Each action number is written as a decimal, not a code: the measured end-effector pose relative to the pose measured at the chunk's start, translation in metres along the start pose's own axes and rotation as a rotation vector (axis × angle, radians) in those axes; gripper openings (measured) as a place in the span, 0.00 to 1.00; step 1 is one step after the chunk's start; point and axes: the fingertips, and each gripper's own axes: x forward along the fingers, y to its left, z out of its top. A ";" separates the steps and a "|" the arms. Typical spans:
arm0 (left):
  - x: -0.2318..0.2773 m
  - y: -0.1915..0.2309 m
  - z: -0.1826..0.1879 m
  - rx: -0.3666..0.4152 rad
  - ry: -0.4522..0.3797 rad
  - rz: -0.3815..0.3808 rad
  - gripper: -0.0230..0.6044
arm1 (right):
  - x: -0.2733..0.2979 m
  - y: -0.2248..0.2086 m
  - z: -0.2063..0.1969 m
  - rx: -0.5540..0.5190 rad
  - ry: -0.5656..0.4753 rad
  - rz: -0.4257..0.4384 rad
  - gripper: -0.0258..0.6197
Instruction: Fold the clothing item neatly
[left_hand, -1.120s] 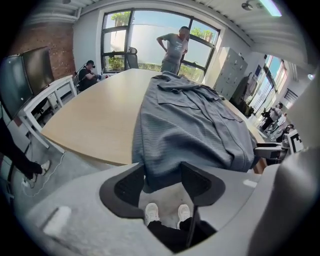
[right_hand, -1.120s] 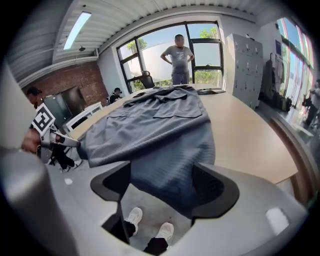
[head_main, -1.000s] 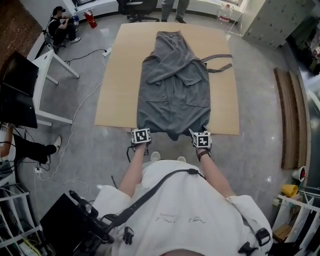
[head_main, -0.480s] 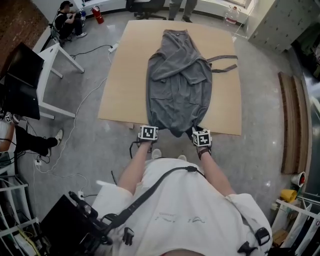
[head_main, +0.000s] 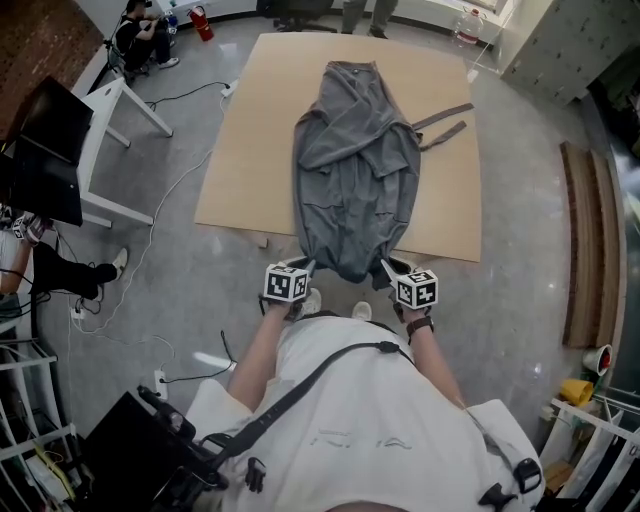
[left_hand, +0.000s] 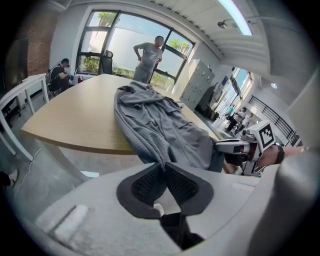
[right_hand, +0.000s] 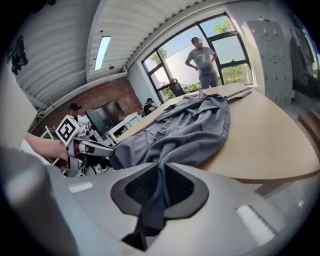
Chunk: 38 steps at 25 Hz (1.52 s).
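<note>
A grey robe lies lengthwise on the tan table, its near hem hanging over the front edge. My left gripper holds the hem's left corner; its jaws have just been closing, and the pads pinch grey cloth. My right gripper holds the right corner; its jaws have also just been closing, with a fold of cloth running between the pads. Both grippers sit lifted just off the table's front edge, and the hem is bunched between them. Each gripper view shows the other gripper.
The robe's belt straps trail to the right on the table. A person stands at the table's far end. Another person sits at the far left. A white desk and monitors stand left, wooden planks right.
Both grippers have gone from open at the table's edge to shut on the hem. They have drawn back toward me and risen, pulling the hem off the edge and bunching it narrower.
</note>
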 end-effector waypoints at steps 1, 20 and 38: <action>-0.007 -0.007 0.000 -0.002 -0.016 -0.012 0.10 | -0.008 0.004 0.000 0.001 -0.008 0.017 0.10; -0.074 -0.097 0.063 0.104 -0.233 0.025 0.10 | -0.103 0.032 0.064 -0.150 -0.205 0.145 0.10; -0.079 -0.043 0.269 0.052 -0.480 -0.015 0.10 | -0.063 -0.005 0.260 -0.123 -0.425 0.130 0.10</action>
